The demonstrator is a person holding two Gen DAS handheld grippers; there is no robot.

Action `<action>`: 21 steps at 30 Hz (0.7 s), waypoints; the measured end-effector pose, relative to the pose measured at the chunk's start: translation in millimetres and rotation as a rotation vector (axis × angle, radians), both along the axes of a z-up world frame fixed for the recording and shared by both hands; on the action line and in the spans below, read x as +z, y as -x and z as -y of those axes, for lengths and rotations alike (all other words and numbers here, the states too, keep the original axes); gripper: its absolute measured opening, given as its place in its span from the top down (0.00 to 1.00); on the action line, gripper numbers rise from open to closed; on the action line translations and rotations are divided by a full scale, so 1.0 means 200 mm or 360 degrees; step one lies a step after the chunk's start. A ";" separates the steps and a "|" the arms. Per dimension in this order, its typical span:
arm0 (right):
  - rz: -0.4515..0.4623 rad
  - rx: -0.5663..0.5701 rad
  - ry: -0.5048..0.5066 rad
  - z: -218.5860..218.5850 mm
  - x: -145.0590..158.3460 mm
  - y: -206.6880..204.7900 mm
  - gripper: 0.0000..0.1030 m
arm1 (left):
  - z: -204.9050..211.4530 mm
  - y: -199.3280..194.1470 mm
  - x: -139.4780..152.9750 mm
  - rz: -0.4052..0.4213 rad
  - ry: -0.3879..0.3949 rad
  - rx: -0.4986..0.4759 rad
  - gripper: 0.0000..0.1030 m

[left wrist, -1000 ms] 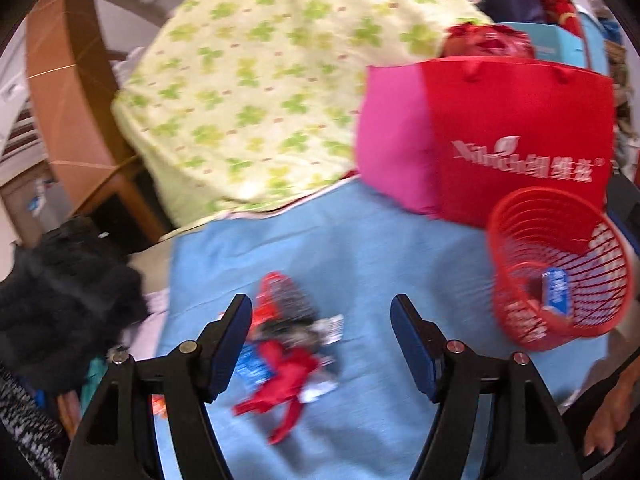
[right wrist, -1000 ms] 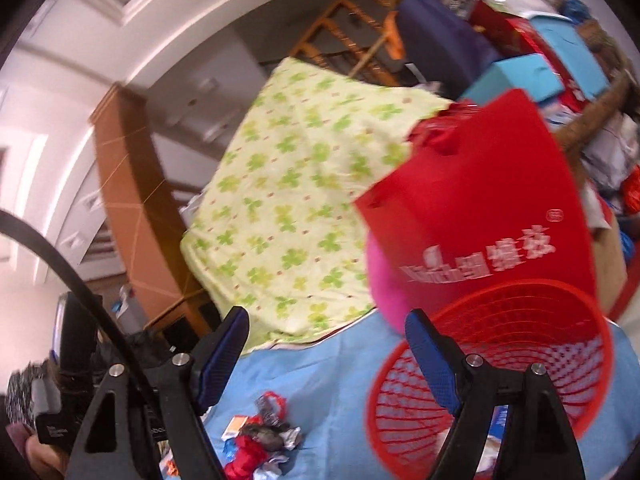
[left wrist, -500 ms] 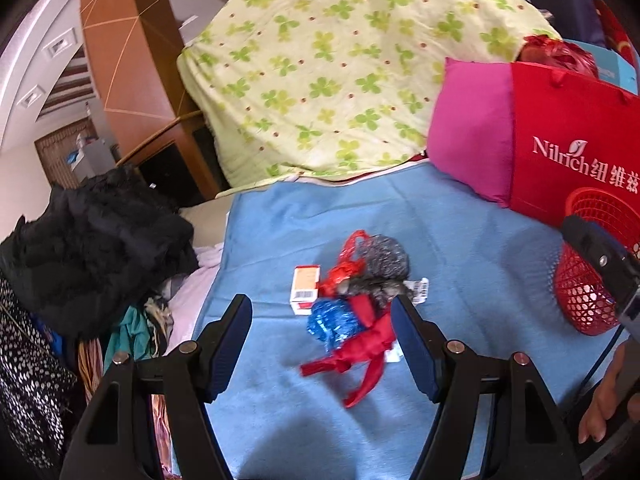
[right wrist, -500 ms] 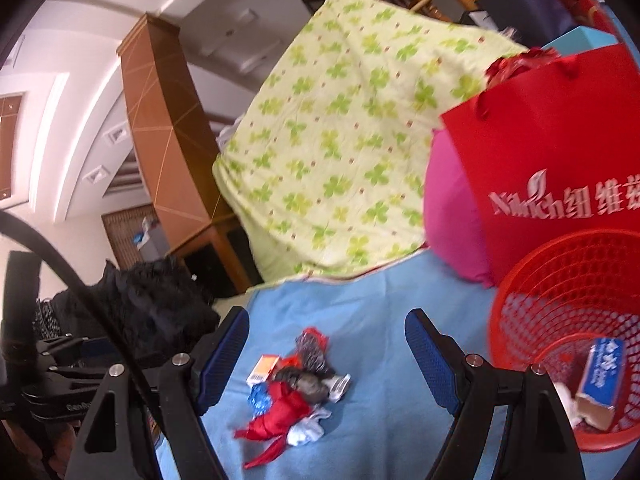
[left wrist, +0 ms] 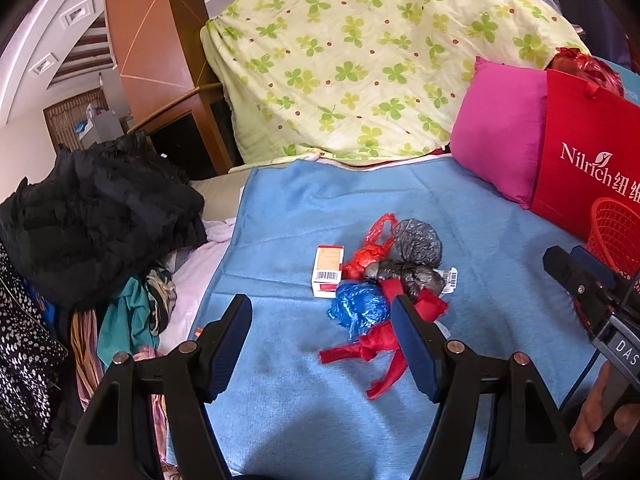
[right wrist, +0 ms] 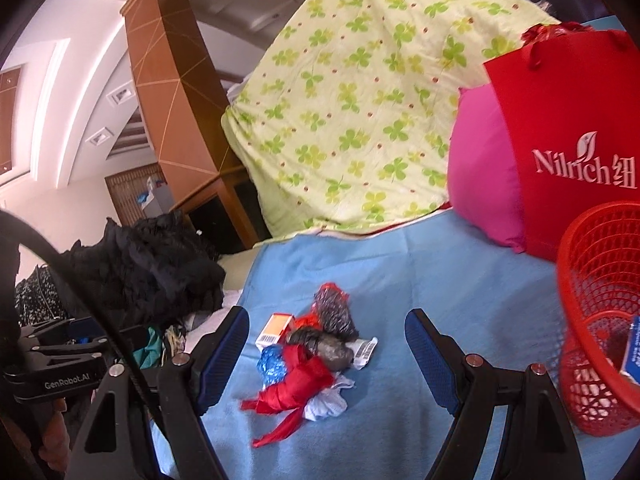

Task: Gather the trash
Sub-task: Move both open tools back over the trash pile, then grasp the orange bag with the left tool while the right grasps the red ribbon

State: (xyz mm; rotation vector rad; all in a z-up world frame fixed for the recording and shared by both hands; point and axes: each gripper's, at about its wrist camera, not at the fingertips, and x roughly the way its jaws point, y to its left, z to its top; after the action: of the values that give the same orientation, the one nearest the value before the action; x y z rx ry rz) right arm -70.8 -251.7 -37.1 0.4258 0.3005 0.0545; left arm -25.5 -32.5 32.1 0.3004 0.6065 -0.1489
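Observation:
A pile of trash lies on the blue blanket (left wrist: 304, 208): a small orange-and-white box (left wrist: 328, 270), a blue foil wad (left wrist: 358, 308), grey bags (left wrist: 418, 240), red plastic scraps (left wrist: 380, 340) and a white tissue (right wrist: 326, 404). The pile also shows in the right wrist view (right wrist: 308, 352). A red mesh basket (right wrist: 600, 312) stands at the right and holds a blue-and-white carton (right wrist: 634, 348). My left gripper (left wrist: 322, 326) is open and empty just before the pile. My right gripper (right wrist: 326, 338) is open and empty above the pile.
A red Nilrich bag (left wrist: 584, 156) and a pink pillow (left wrist: 500, 132) stand behind the basket. A clover-print quilt (left wrist: 360, 56) is heaped at the back. Black clothing (left wrist: 92, 216) and mixed garments lie off the blanket's left edge.
Both grippers swung left and tilted down, away from the basket, so the trash pile now sits between their fingers. Both stayed open and empty.

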 end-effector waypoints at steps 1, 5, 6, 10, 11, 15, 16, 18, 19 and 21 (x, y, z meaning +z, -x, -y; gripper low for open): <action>-0.0010 0.0010 -0.0002 -0.01 0.00 -0.01 0.19 | -0.01 -0.01 -0.01 -0.0007 0.0004 0.0004 0.30; -0.0092 0.0069 -0.0037 -0.02 -0.04 -0.08 0.19 | -0.06 -0.05 -0.05 -0.0044 0.0029 0.0020 0.30; -0.0124 0.0089 -0.0053 -0.02 -0.05 -0.11 0.19 | -0.10 -0.07 -0.06 -0.0069 0.0050 0.0028 0.29; -0.0337 0.0199 -0.0189 0.03 -0.15 -0.27 0.20 | -0.26 -0.16 -0.16 -0.0176 0.0089 0.0100 0.30; -0.0394 0.0233 -0.0227 0.03 -0.18 -0.31 0.20 | -0.32 -0.19 -0.20 -0.0211 0.0090 0.0139 0.30; -0.0542 0.0332 -0.0270 0.03 -0.26 -0.45 0.23 | -0.59 -0.31 -0.33 -0.0326 0.0079 0.0313 0.30; -0.0564 0.0362 -0.0269 0.01 -0.27 -0.48 0.26 | -0.64 -0.33 -0.35 -0.0348 0.0084 0.0344 0.30; -0.0614 0.0430 -0.0274 -0.02 -0.29 -0.54 0.30 | -0.78 -0.40 -0.41 -0.0407 0.0113 0.0419 0.30; -0.0644 0.0449 -0.0272 -0.04 -0.31 -0.58 0.31 | -0.82 -0.43 -0.43 -0.0423 0.0130 0.0435 0.30; -0.0707 0.0467 -0.0275 -0.07 -0.35 -0.64 0.33 | -0.92 -0.50 -0.46 -0.0463 0.0169 0.0459 0.30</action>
State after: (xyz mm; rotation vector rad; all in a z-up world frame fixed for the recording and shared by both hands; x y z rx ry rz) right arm 58.2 -238.4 -107.0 0.5621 0.7992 0.2763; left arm 74.1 151.5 -60.8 0.0855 0.9197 0.0545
